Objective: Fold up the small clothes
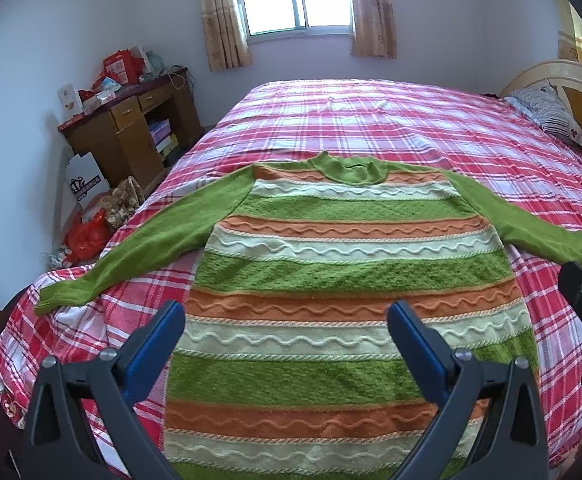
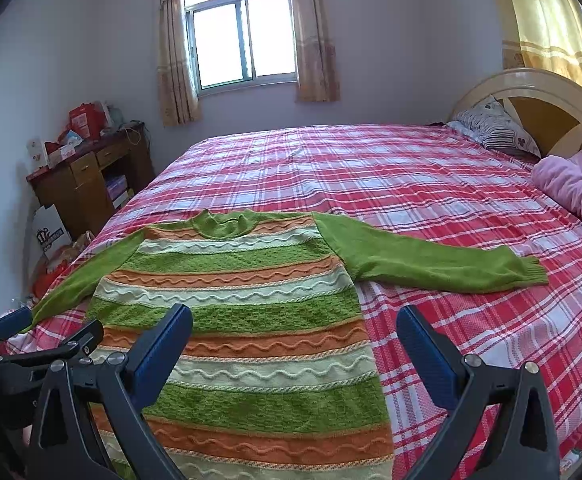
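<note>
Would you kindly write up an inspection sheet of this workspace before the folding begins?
Surface: bed with red plaid sheet, mostly bare.
Job's things: striped sweater spread flat, both sleeves out, unfolded.
Clutter: pink blanket and pillow by the headboard.
Grippers: left gripper and right gripper open, above the sweater's lower part, holding nothing.
Cables: nothing seen.
Surroundings: cluttered wooden desk, bags on the floor, curtained window.

One sweater (image 1: 331, 280). One bed (image 1: 371, 120). Two hand-held grippers, left (image 1: 287, 328) and right (image 2: 295, 332). One pillow (image 2: 495, 128). One window (image 2: 243, 40). One desk (image 1: 127, 132).
</note>
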Available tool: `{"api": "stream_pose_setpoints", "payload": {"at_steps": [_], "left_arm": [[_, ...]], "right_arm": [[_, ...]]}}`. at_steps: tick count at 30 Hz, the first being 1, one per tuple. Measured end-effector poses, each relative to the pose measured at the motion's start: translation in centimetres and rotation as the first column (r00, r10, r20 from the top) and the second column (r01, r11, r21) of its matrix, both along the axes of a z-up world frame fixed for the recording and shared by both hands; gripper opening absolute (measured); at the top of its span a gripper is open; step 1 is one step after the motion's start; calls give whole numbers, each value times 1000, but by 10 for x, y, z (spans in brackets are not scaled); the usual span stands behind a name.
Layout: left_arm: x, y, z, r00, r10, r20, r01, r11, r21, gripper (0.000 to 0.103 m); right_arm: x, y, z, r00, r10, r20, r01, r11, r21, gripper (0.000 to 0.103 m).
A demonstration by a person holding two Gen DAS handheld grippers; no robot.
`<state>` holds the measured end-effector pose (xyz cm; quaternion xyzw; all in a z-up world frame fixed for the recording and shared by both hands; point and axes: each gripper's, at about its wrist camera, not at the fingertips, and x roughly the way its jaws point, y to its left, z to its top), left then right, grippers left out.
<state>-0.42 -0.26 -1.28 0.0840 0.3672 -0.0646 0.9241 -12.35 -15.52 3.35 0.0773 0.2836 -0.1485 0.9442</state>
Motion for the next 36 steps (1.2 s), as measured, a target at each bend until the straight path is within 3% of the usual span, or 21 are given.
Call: {"api": "stream_pose_setpoints", "payload": {"at_steps": [36], "left_arm": [[-3,1,-2,1000,-3,11,3,1000,-22,103]], "right_arm": [[7,-12,-2,999,-37,-27,37,999,6,102]]}}
